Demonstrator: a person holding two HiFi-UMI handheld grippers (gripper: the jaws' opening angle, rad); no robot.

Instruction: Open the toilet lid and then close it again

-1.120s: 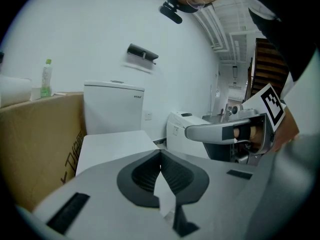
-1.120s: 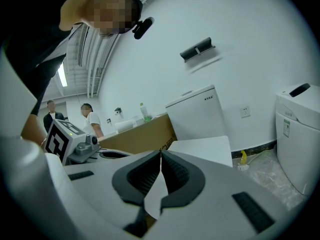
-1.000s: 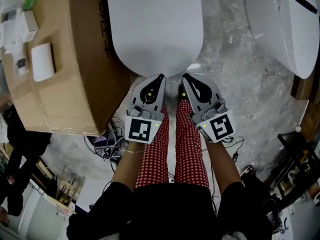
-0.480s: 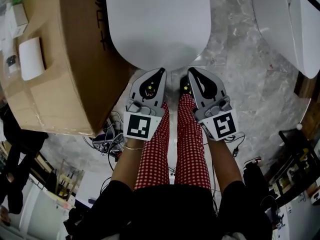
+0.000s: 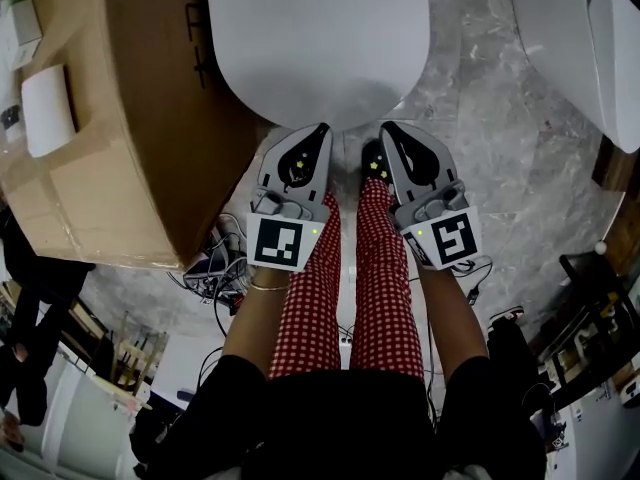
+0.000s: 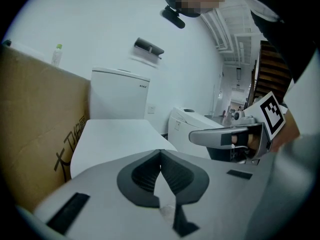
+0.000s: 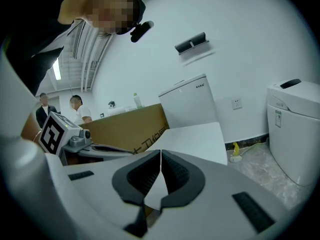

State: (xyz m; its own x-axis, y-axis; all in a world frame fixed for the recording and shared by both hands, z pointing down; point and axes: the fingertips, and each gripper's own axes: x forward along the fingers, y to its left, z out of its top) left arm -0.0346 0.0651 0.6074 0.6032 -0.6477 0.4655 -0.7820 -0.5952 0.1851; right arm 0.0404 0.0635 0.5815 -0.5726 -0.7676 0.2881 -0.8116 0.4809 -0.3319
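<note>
Left gripper [image 5: 318,131] and right gripper [image 5: 386,130] are both holding jaws together, empty, tips sitting at the front edge of the toilet lid [image 5: 315,38], which is lying shut; contact unclear. Cardboard box [image 5: 130,128] is standing left of it, taped closed, white packet [image 5: 47,110] lying on top.

big cardboard box [image 5: 130,118] on the left with a small white box [image 5: 48,111] lying on top, second white toilet [image 5: 590,38] off to the right, grey marble floor [image 5: 500,158], messy tangle of cables [image 5: 212,268] by the box's corner, wall outlet [image 7: 237,103]
</note>
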